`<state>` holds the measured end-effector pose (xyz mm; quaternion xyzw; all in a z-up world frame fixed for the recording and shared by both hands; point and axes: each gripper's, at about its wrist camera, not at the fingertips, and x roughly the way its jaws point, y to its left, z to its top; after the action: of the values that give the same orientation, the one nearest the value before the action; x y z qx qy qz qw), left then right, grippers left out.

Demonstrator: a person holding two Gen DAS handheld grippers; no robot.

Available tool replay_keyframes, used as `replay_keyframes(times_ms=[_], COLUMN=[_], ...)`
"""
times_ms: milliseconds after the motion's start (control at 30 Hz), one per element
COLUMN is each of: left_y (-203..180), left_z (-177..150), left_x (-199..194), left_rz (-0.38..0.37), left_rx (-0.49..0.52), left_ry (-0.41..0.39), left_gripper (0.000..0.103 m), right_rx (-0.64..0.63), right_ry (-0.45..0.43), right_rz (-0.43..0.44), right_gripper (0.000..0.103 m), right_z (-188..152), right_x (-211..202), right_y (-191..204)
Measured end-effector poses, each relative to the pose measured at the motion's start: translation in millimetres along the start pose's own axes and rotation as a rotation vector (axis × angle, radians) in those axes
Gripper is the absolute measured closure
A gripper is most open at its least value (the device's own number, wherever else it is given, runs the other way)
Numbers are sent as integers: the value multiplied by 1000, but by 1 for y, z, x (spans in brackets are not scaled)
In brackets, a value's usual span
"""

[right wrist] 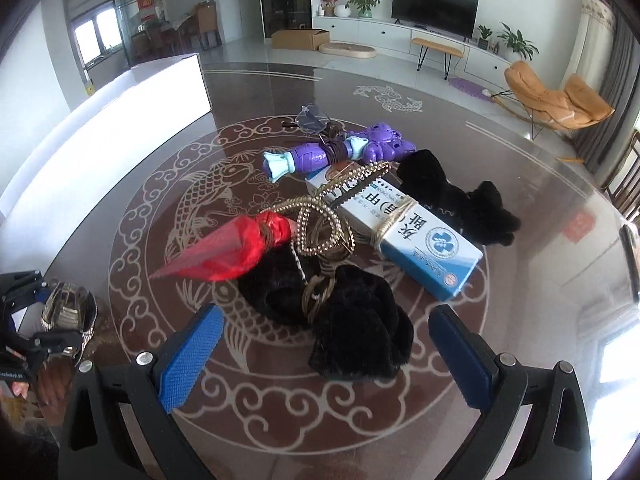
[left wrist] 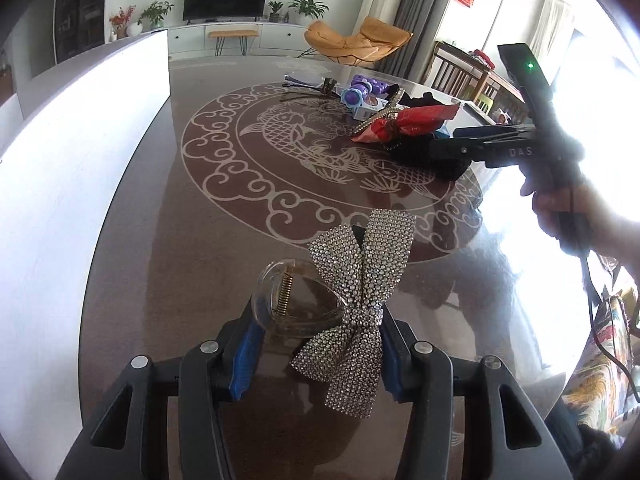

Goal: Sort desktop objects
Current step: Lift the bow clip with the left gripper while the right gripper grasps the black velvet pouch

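My left gripper (left wrist: 318, 344) is shut on a rhinestone bow hair clip (left wrist: 356, 308) with a clear claw (left wrist: 280, 304), held just above the glass table. It also shows at the left edge of the right wrist view (right wrist: 68, 312). My right gripper (right wrist: 324, 348) is open over the pile, its blue pads either side of a black furry scrunchie (right wrist: 360, 332). The pile holds a red hair tie (right wrist: 236, 252), a gold bead chain (right wrist: 320, 220), a blue-white box (right wrist: 420, 240), a purple toy (right wrist: 344, 152) and another black scrunchie (right wrist: 460, 196). The right gripper (left wrist: 460, 148) shows in the left wrist view, over the pile.
A white box (left wrist: 80, 152) stands along the table's left side, also in the right wrist view (right wrist: 120, 108). Glasses (right wrist: 312, 118) lie behind the pile. The round glass table (left wrist: 240, 208) has a fish pattern. Chairs stand at the far right.
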<state>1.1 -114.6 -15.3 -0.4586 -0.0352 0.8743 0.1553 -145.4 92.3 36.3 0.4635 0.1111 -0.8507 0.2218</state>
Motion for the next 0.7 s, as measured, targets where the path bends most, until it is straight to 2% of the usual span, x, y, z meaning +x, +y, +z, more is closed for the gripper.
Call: replay_keyframes(times_ms=[100,133,200,267,300,367,400,433,567,700], left_y=[1,2,3,2,1,-1,-2,-4,-10,-7], left_z=[-4,-6,-7,-8,-8,-9,-9,-9,-8,-2], left_x=[-3,-4,-6,-6,-6,-6,-6,-5,-5,-1], left_rz=[8,7,1,3,5,-10,-20,-20,15,13], left_rx=[14,14,7,7,11,21,28,39,83,64], left_ry=[8,8,9,10,12,15,18,23,30,33], left_gripper=[52,52,52,52,51,43,35,32,32,34], right_rx=[-16,-23,-30,-17,-18,-37,-55,-77,-87,-70], right_ry=[65,88,119,151,151,149,140,126,123,172], right_rz=[57,85,174,239,232,181,149,127,102,90], right_gripper=[28,34,37,37,36,19,9,6,7,7], right_z=[-1,-5,-18,-31,-37,-43,-43,-42,-22,-5], right_x=[17,19,8,-10,-20,-34,-38,-40,-23,18], right_y=[9,14,25,36,40,47,49,52,58,70])
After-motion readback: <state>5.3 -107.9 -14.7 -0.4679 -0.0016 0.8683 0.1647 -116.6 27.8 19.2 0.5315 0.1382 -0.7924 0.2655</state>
